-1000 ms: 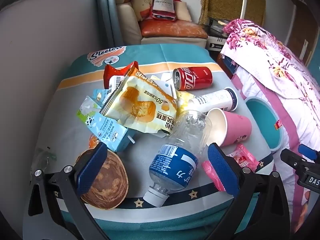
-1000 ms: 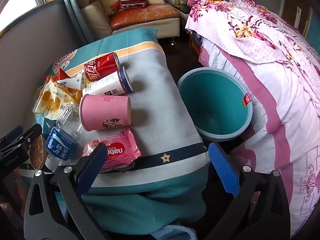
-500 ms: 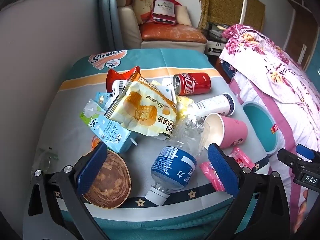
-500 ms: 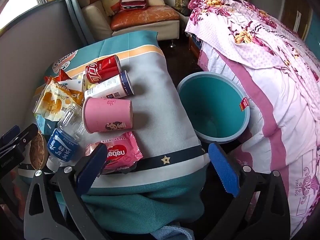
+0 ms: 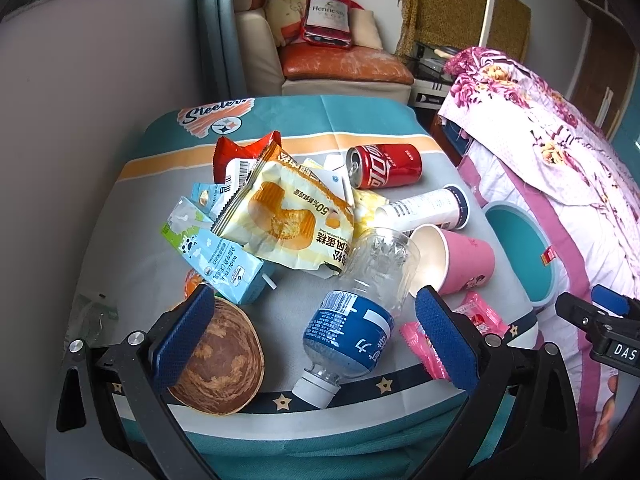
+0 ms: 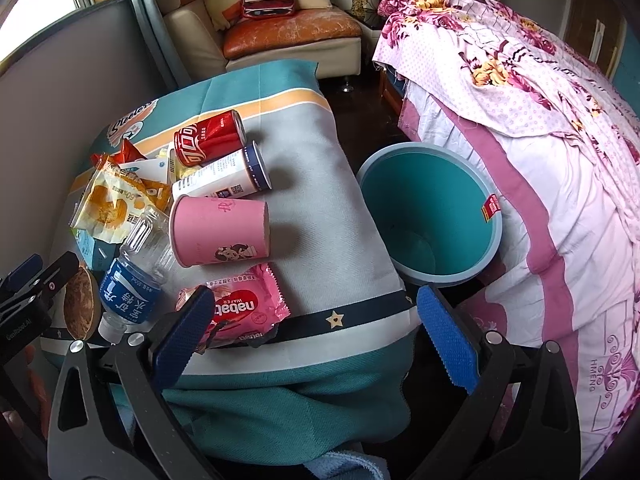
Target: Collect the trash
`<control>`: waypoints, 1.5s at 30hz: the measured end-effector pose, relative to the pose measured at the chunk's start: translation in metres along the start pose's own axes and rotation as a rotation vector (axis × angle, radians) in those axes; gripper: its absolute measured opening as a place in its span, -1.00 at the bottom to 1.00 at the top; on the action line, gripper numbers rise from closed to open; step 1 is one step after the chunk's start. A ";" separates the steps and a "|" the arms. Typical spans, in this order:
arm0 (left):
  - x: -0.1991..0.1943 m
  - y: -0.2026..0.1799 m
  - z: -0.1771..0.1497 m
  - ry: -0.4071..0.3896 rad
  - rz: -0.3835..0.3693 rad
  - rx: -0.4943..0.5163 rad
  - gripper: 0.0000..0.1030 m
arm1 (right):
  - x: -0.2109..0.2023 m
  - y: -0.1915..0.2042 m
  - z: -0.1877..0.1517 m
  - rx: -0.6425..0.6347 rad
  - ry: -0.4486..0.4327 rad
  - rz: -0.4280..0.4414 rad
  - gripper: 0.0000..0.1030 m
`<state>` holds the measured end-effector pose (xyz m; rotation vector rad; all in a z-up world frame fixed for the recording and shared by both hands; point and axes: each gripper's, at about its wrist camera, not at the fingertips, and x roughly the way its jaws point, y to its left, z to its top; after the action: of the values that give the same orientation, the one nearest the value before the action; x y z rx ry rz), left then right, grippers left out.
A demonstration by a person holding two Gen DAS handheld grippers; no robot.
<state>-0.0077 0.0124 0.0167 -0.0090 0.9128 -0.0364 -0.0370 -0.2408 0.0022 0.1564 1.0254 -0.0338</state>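
Trash lies heaped on a cloth-covered table (image 5: 132,264): a clear water bottle (image 5: 360,304) (image 6: 132,280), a pink paper cup (image 5: 460,264) (image 6: 220,232), a red can (image 5: 388,166), a white can (image 6: 224,180), a yellow cake wrapper (image 5: 288,216), a milk carton (image 5: 216,256), a brown paper bowl (image 5: 220,364) and a pink wafer wrapper (image 6: 244,308). My left gripper (image 5: 314,336) hangs open over the near edge, its fingers either side of the bottle. My right gripper (image 6: 314,336) is open between the wafer wrapper and the teal bin (image 6: 432,208), holding nothing.
The bin stands on the floor in the narrow gap between the table and a bed with a pink floral cover (image 6: 540,128). A grey wall (image 5: 80,100) runs along the table's left side. A sofa (image 5: 344,68) sits beyond the table.
Both views have drawn back very slightly from the table. Both grippers stay open and none of the trash has moved.
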 end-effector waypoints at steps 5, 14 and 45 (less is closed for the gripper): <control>0.002 0.000 0.000 0.010 0.002 0.006 0.95 | 0.000 0.000 0.002 -0.001 0.004 0.005 0.88; 0.003 -0.001 0.000 0.012 0.004 0.010 0.95 | 0.000 0.002 0.004 -0.005 0.009 0.008 0.88; 0.002 0.001 -0.002 0.015 0.003 0.012 0.95 | 0.009 0.003 -0.001 -0.008 0.037 -0.011 0.88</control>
<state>-0.0077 0.0134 0.0138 0.0037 0.9272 -0.0386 -0.0326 -0.2372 -0.0056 0.1448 1.0635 -0.0375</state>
